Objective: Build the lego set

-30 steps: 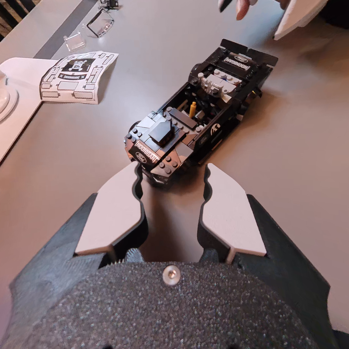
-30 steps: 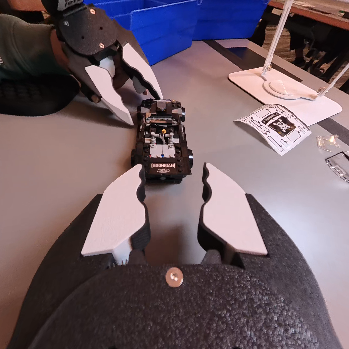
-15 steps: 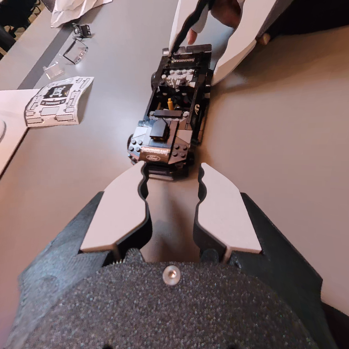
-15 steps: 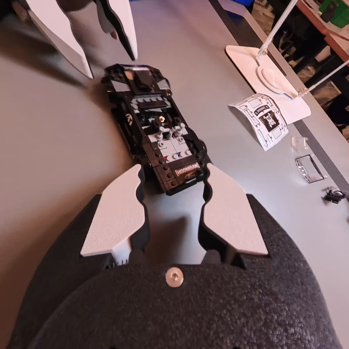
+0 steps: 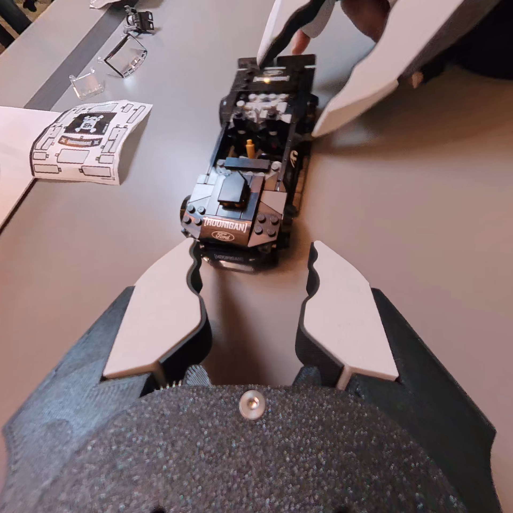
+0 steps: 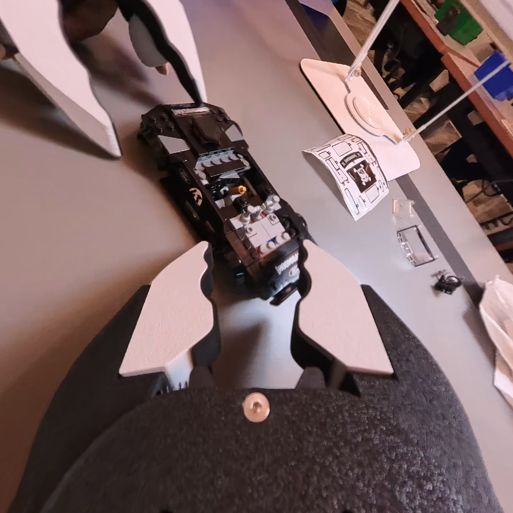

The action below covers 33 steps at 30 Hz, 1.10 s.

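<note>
A black lego car [image 5: 249,172] with grey studs and a yellow lever stands on the grey table [image 5: 402,249]. My left gripper [image 5: 252,245] is open, its fingertips just short of the car's front bumper, one on each side. My right gripper [image 6: 255,247] is open with the car's [image 6: 222,188] rear end between its fingertips; its right finger [image 6: 330,305] looks to touch the rear corner. In the left wrist view the right gripper's fingers [image 5: 358,91] straddle the car's rear. In the right wrist view the left gripper's fingers [image 6: 63,91] stand at the car's front.
A white sticker sheet [image 5: 83,144] lies left of the car, also seen in the right wrist view [image 6: 352,172]. Clear windscreen pieces [image 5: 125,58] and a small black part [image 5: 140,20] lie beyond it. A white lamp base [image 6: 358,111] and a white bag [image 6: 497,319] sit near the table edge.
The right gripper has moved in from short of the car's rear to straddle it. The left gripper has lined up with the car's front. Both stay open.
</note>
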### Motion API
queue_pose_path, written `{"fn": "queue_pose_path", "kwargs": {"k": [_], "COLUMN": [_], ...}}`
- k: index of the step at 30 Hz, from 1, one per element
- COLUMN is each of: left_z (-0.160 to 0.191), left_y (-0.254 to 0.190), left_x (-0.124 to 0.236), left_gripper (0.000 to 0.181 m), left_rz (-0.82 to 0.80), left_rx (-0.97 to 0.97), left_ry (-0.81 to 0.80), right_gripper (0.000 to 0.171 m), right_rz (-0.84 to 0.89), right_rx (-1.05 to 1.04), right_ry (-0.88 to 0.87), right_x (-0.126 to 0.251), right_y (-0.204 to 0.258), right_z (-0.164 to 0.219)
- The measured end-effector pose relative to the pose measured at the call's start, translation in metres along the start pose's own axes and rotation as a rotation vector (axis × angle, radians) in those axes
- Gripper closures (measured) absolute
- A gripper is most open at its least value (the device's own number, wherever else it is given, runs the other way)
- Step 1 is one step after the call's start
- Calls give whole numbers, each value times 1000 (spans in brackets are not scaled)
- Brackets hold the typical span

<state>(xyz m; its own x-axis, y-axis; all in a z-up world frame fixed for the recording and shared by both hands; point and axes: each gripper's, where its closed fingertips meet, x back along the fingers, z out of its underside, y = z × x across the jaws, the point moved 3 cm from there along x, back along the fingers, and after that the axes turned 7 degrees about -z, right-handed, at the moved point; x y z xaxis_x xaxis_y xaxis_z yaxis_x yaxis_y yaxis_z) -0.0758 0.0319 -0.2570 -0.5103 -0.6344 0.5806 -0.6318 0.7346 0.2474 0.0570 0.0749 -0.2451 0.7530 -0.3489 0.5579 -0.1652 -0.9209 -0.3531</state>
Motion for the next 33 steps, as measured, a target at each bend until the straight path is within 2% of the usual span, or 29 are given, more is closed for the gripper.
{"fn": "queue_pose_path", "kwargs": {"k": [4,10,15,23,25,29,30,31,32,33], "left_z": [-9,-20,-22,-22,-27,-45,-50,-56,-62,-67], "left_y": [14,52,71,69,75,88,91,95,99,103], "left_x": [-16,-50,-61,-50,-40,-11,-3,6,15,24], "left_gripper": [118,111,117,113,118,144,153,166,181,181], "left_rz": [-19,-59,-70,-103,-132,-176,-199,-239,-286,-339], "left_rx": [9,29,57,44,77,241,270,290,296,299], "left_ry": [1,34,33,-14,-82,-288,-347,-406,-462,-506], "right_gripper": [121,122,124,123,120,113,116,127,161,171], "right_rz": [32,-9,39,73,84,139,160,181,225,269], "right_rx": [37,-1,15,-15,-62,-145,-166,-191,-222,-246], "right_ry": [60,46,30,-39,-106,-232,-261,-288,-312,-353], "right_x": [-8,-30,-42,-31,-23,-6,-2,3,10,19], "right_y": [-17,-56,-82,-76,-74,-78,-81,-84,-90,-95], "right_z": [6,11,13,6,-2,-18,-21,-24,-25,-28]}}
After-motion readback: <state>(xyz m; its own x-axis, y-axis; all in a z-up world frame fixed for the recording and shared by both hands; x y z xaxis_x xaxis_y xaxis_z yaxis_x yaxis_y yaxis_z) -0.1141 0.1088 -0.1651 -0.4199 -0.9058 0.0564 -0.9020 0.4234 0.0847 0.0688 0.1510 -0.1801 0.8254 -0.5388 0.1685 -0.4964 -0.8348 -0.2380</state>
